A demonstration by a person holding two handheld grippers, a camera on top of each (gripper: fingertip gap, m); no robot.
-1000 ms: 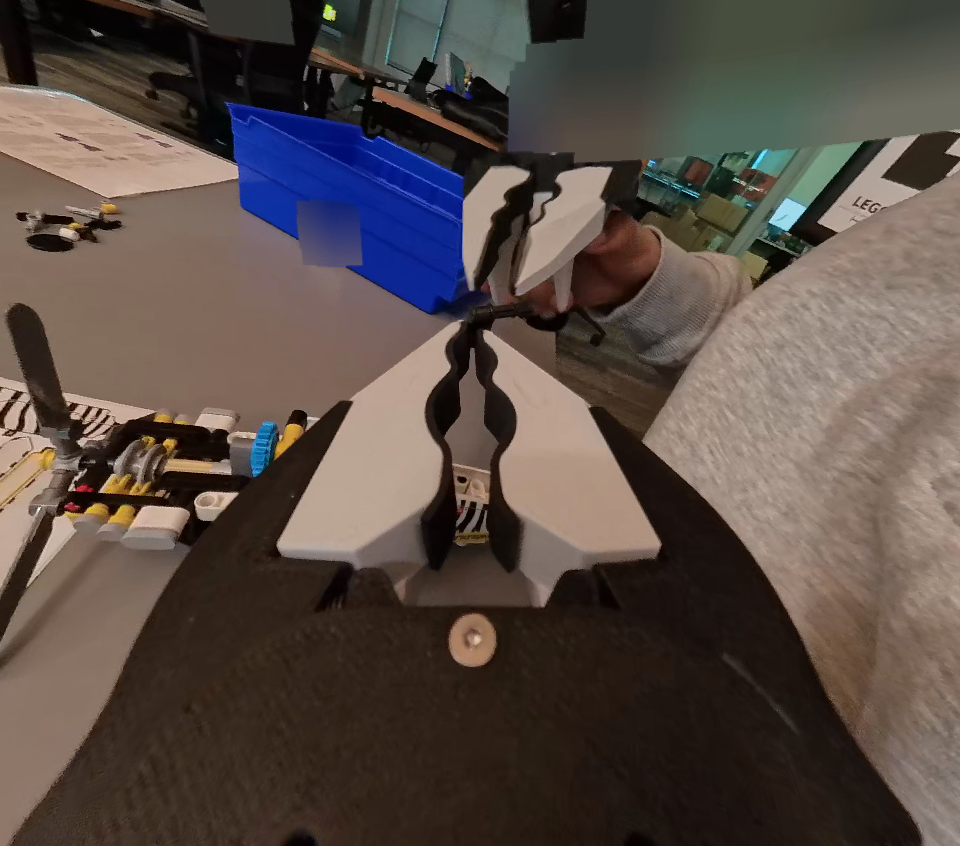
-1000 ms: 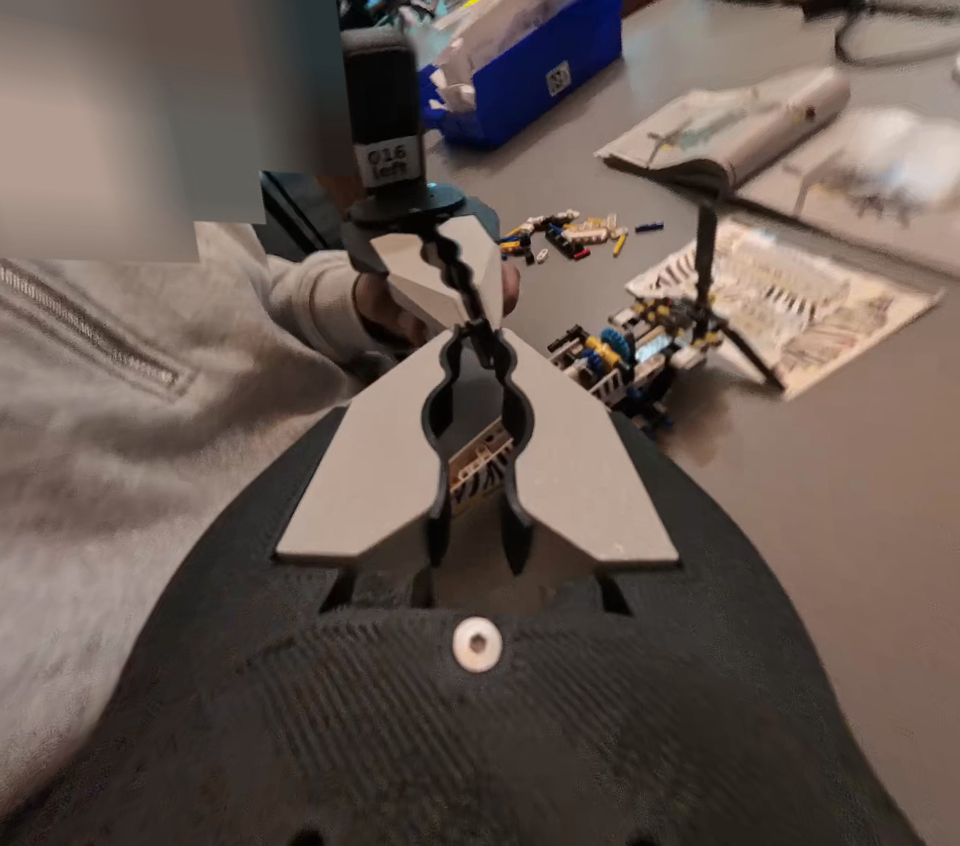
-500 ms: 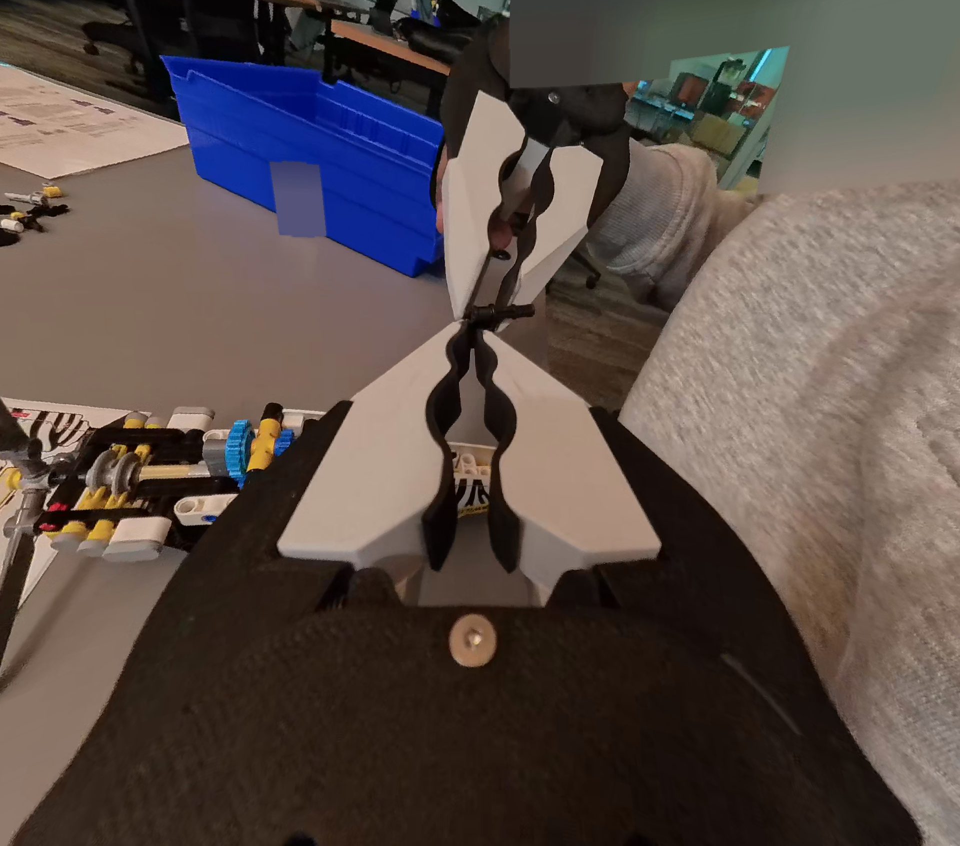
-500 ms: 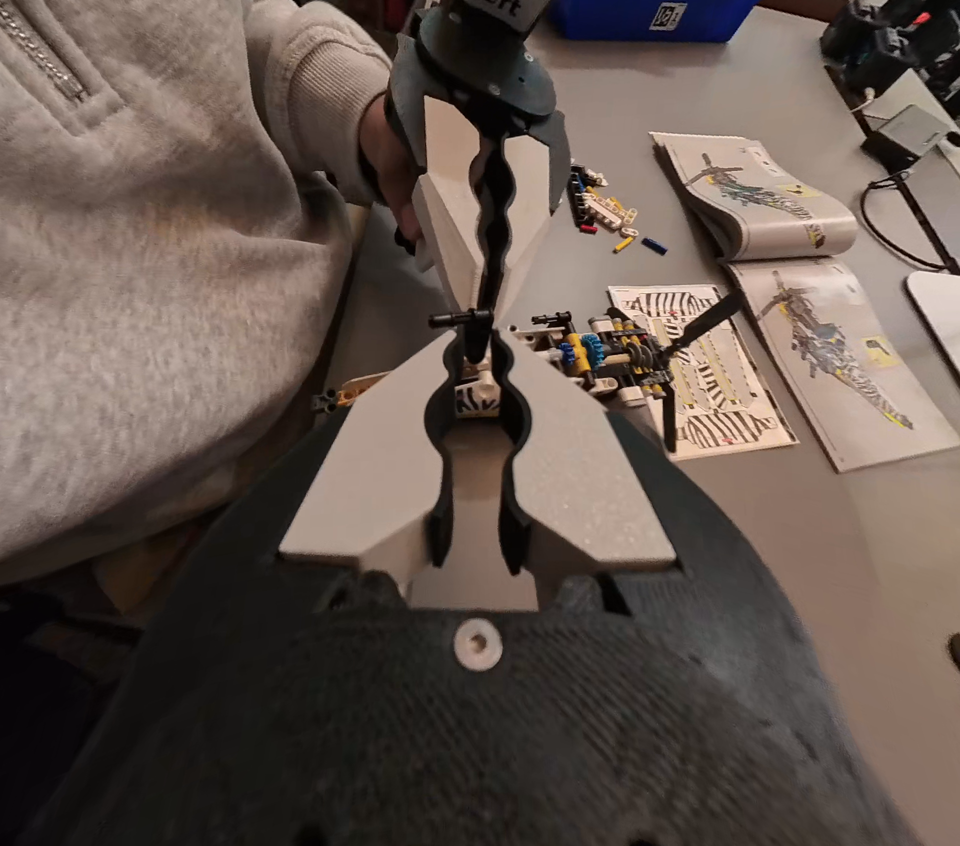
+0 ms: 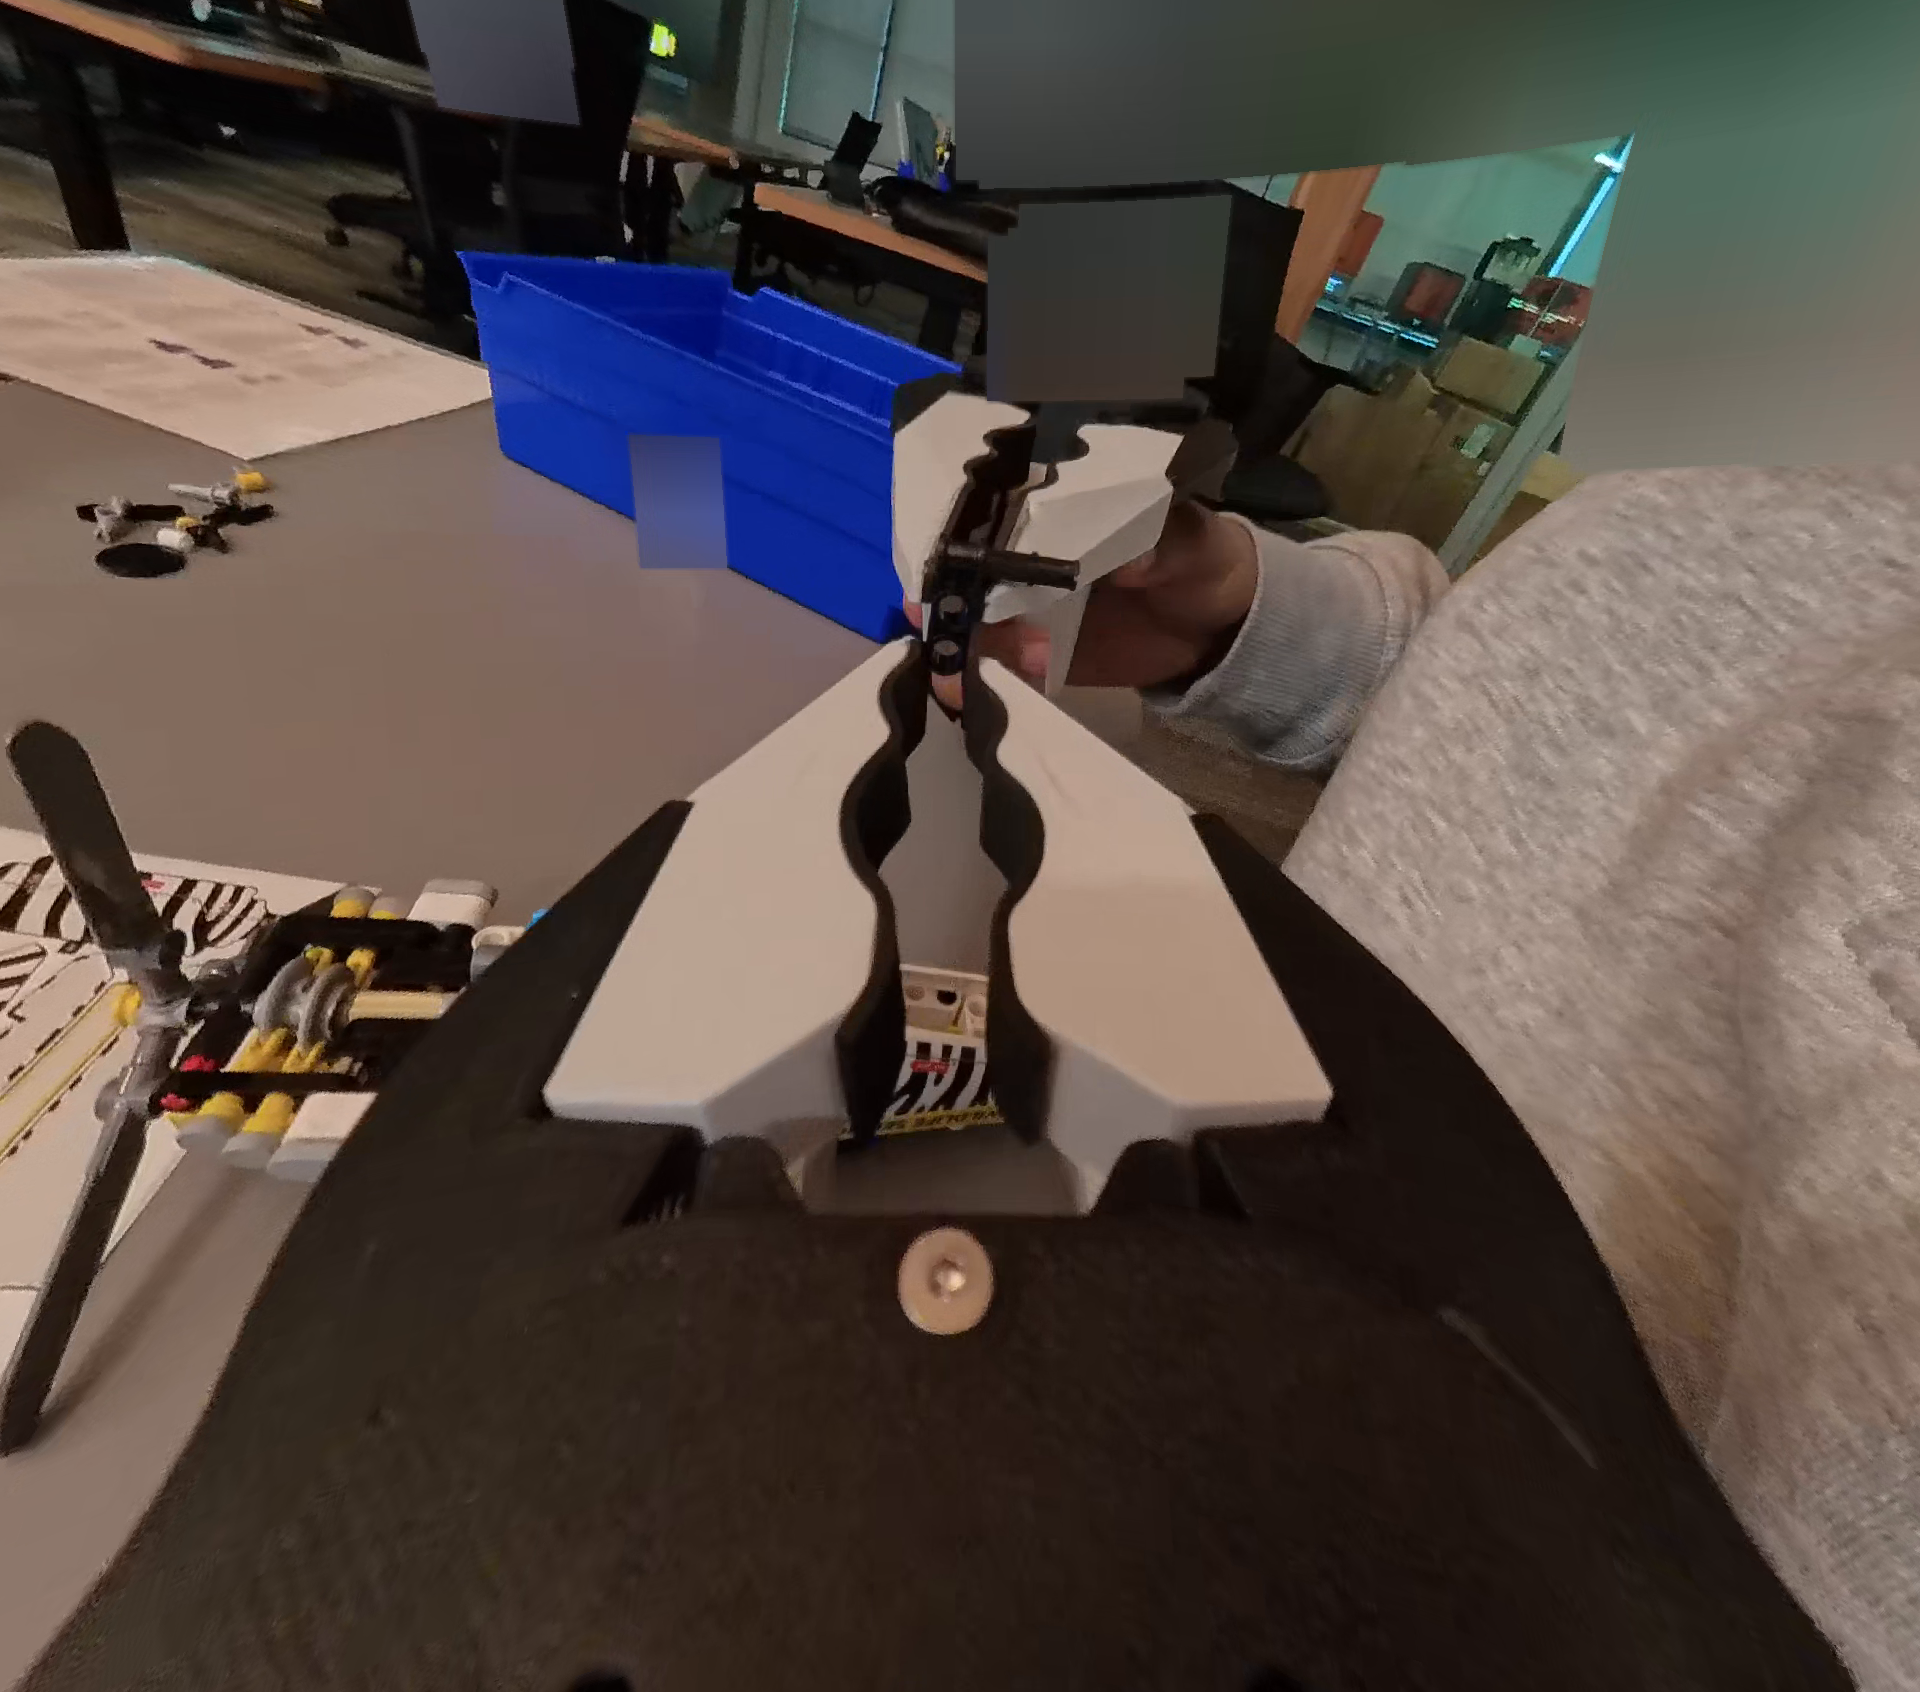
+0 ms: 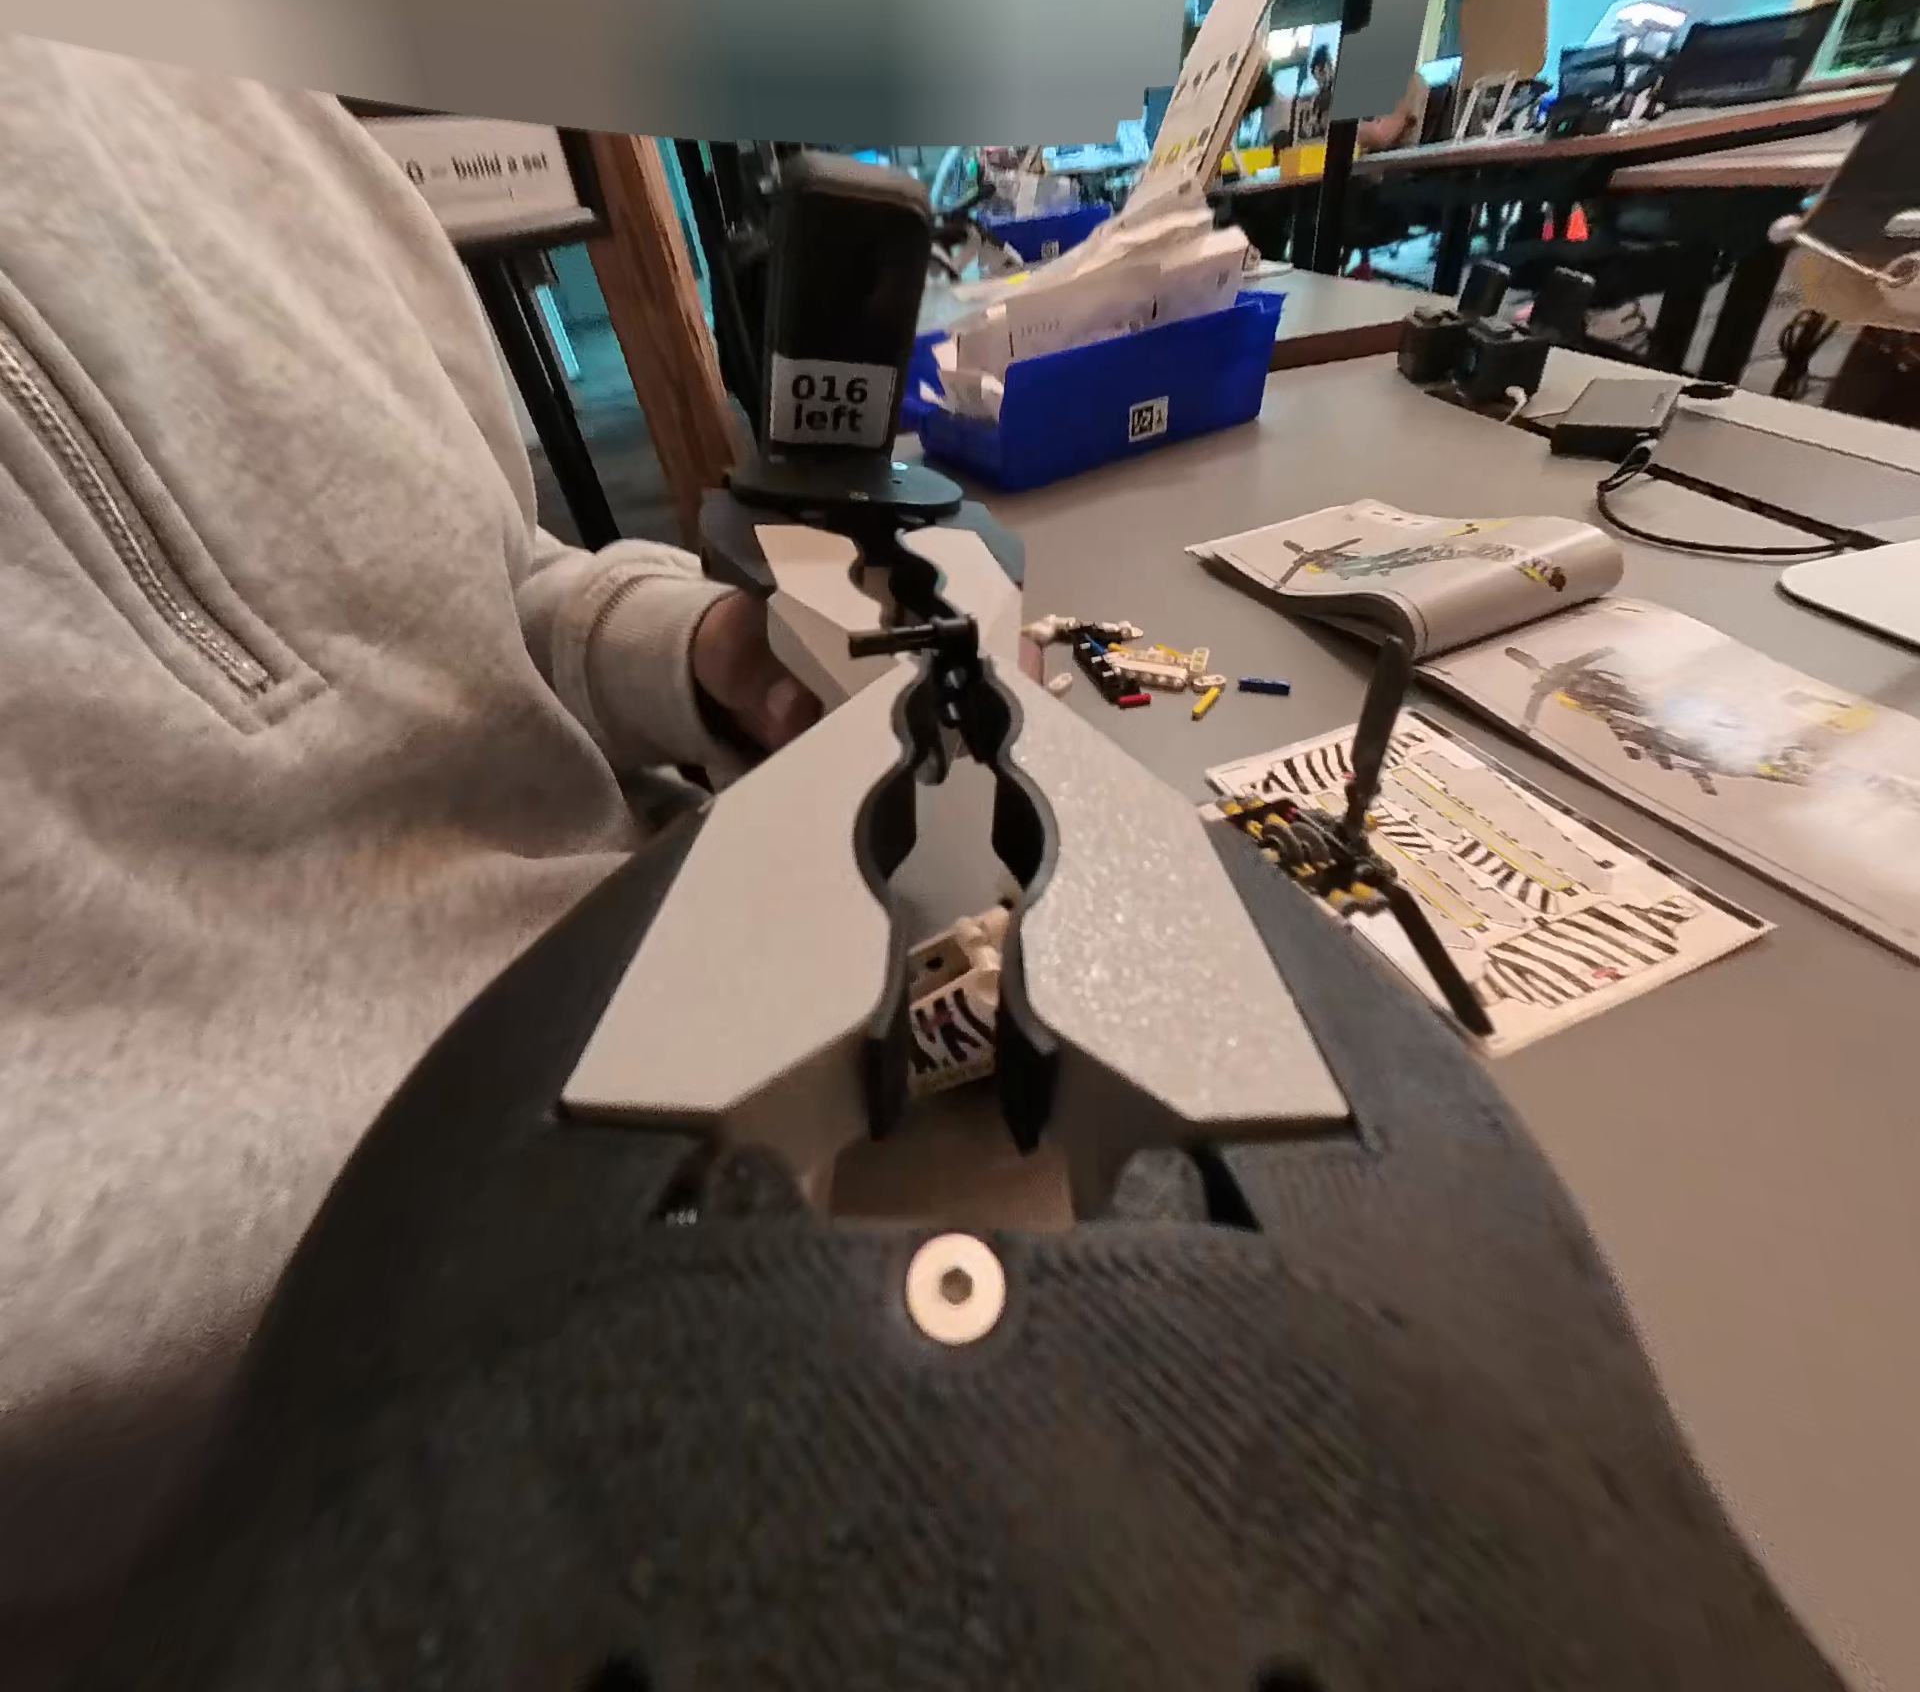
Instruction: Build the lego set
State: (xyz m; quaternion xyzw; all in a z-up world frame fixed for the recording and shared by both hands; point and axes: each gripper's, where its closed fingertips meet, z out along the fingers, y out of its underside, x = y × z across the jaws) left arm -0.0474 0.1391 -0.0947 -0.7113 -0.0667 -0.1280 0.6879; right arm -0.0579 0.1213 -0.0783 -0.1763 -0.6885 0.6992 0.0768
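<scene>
My left gripper [image 5: 945, 668] and right gripper [image 6: 948, 692] meet tip to tip in the air in front of the person's grey sweater. Between them is a small black holed beam [image 5: 951, 603] with a black axle [image 5: 1023, 570] crosswise through its far end. Both grippers are shut on this piece, which also shows in the right wrist view [image 6: 951, 686]. In the left wrist view the right gripper [image 5: 987, 520] sits just beyond my tips. The partly built model [image 5: 291, 1019] with black rotor blades rests on a striped sticker sheet [image 6: 1507, 915].
A white piece with zebra stripes [image 5: 945, 1060] shows below, through the gap between my fingers. Loose small parts [image 6: 1132, 671] lie on the grey table, with more at the far left [image 5: 177, 510]. Open instruction booklets [image 6: 1455, 572] and blue bins [image 5: 727, 416] stand farther back. The grippers are tip to tip, or close to it.
Both grippers have turned while staying tip to tip. The right gripper has swung from above the left tips to a sideways tilt, and the black beam now shows lengthwise between them.
</scene>
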